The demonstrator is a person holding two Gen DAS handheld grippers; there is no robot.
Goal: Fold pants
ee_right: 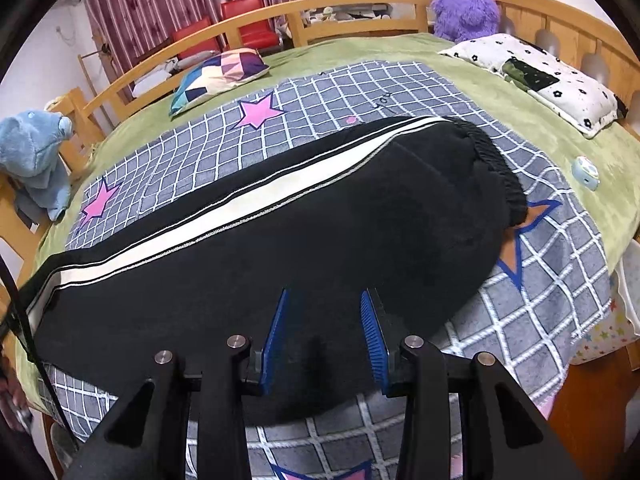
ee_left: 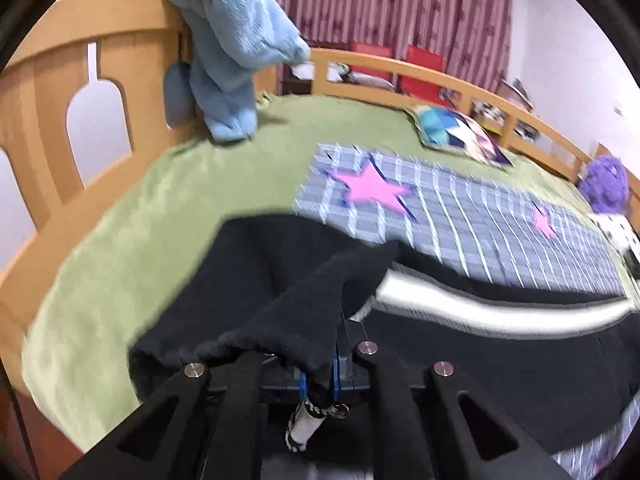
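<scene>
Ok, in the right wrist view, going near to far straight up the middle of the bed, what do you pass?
Open right claw → black pants with a white side stripe → grey checked blanket with pink stars → green bedsheet → curved wooden bed rail

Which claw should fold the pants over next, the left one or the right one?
Probably the left. The left claw is already shut on the pants at their cuff end and has it lifted. The right claw is open above the pants, holding nothing.

pants (ee_right: 320, 240): matt black fleece; bed frame (ee_left: 52, 80): smooth wood; blanket (ee_right: 400, 80): checked cloth
</scene>
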